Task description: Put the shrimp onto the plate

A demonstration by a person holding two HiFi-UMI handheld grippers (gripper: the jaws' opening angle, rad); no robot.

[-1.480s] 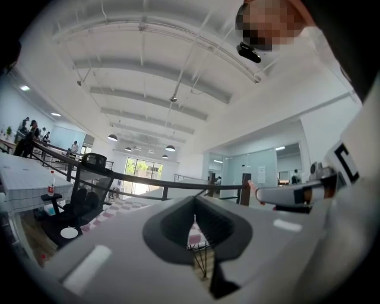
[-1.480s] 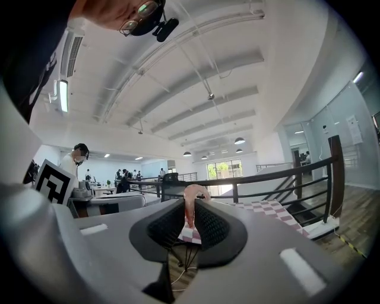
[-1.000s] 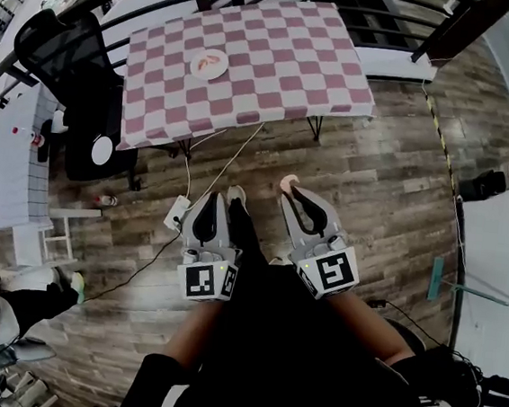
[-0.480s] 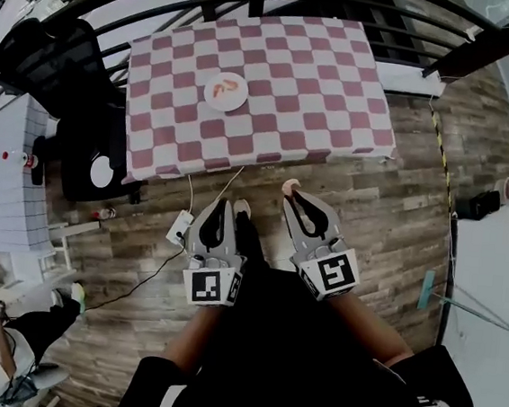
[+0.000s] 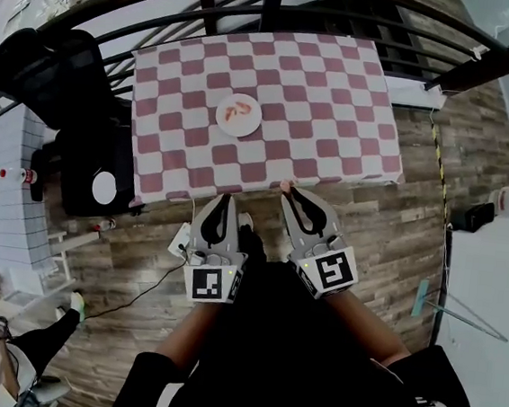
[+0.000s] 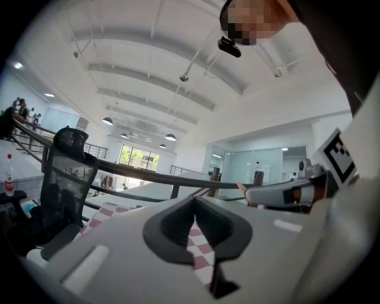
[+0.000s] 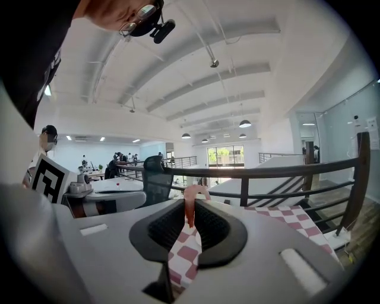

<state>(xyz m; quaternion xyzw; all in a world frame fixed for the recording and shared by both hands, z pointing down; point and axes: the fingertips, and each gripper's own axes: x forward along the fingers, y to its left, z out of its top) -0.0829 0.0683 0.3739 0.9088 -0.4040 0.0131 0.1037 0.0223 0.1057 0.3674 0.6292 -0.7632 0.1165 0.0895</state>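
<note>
The right tongs are closing narrowly on one pink shrimp, pinching it at the very tips so that its curled end is sticking up above them. The left tongs are resting with the jaws drawn together to a thin slit and nothing between them. In the head view the two tongs are hanging side by side, left and right, each in one hand. The right pair's tip is reaching the near edge of the desk, while the left is hovering over the wooden floor just short of it. The held shrimp is sitting well apart from the one white plate, which is lying on the desk's pink and white checked cloth. Something pink is lying on that plate, too small to count. One black chair is standing left of the desk.
</note>
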